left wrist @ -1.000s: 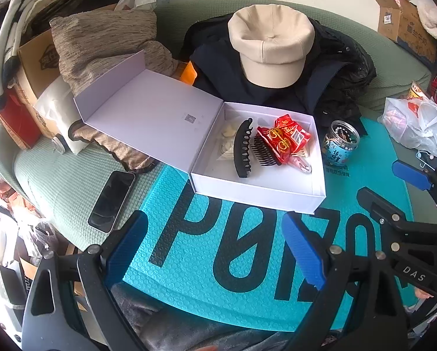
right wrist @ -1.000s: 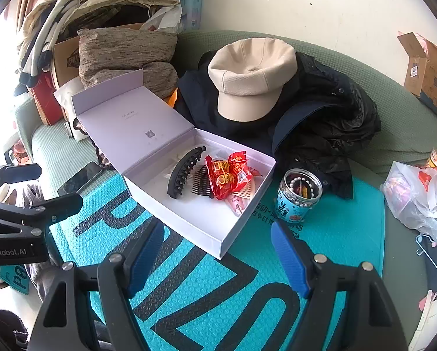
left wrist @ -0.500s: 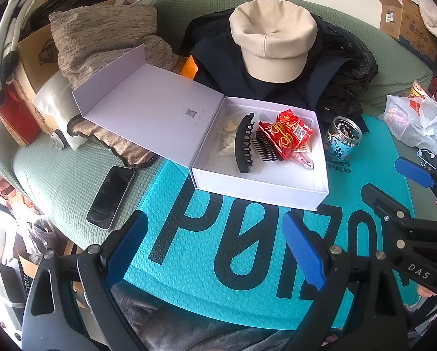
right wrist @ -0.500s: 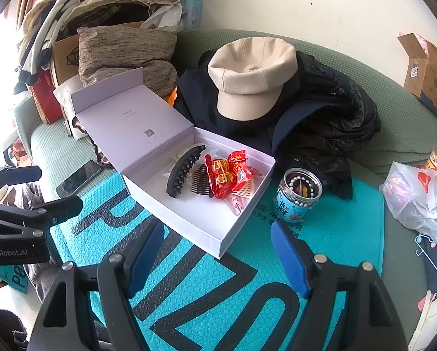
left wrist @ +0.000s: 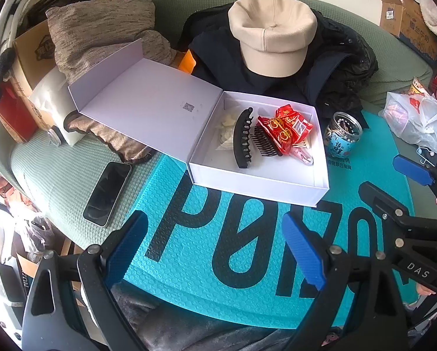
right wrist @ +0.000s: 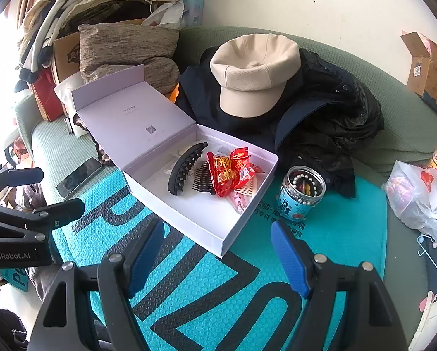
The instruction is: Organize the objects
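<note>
Box [left wrist: 256, 172] sits wide open on the teal mat [left wrist: 218, 251], well ahead of both grippers, with the black hair clip [left wrist: 243, 139], comb [left wrist: 266, 142] and red snack packets [left wrist: 285, 125] inside. Bead jar [right wrist: 302, 194] stands just beside the box's right edge. Left gripper [left wrist: 215, 248] and right gripper [right wrist: 215, 257] are both spread apart, holding nothing, hovering over the mat's near edge.

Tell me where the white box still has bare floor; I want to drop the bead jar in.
Inside the white box, the near strip of floor in front of the black hair clip and red snack packets is bare. The far half is crowded: clip, dark comb, packets. The bead jar stands outside on the teal mat, which is also bare beside it.
</note>
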The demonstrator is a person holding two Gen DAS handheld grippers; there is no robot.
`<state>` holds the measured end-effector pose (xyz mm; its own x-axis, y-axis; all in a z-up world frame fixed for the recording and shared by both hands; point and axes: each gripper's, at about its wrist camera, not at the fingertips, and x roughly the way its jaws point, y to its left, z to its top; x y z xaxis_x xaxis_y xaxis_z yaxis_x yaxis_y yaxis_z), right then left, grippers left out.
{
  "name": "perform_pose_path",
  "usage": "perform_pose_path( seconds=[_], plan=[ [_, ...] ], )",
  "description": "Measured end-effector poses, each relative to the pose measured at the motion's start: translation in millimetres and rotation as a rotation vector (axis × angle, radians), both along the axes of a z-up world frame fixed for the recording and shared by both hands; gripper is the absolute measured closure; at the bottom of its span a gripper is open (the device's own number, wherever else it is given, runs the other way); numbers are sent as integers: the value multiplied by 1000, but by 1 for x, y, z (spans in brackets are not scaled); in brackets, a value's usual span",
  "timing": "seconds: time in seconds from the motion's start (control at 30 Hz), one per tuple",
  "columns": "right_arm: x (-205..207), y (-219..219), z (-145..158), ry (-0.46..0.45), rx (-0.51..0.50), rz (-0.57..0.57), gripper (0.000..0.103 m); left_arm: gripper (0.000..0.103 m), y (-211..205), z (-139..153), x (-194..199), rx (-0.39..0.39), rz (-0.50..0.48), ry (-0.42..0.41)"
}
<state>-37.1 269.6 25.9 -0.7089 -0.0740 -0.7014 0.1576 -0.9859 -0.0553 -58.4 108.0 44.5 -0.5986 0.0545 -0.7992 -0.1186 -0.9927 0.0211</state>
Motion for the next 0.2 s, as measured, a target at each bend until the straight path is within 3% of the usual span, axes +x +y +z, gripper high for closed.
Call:
perform_pose_path(
  seconds=[0.2],
  plan=[
    [-5, 2, -6, -15, -4, -1, 27, 11, 2, -6, -5, 6, 3, -7]
  ],
)
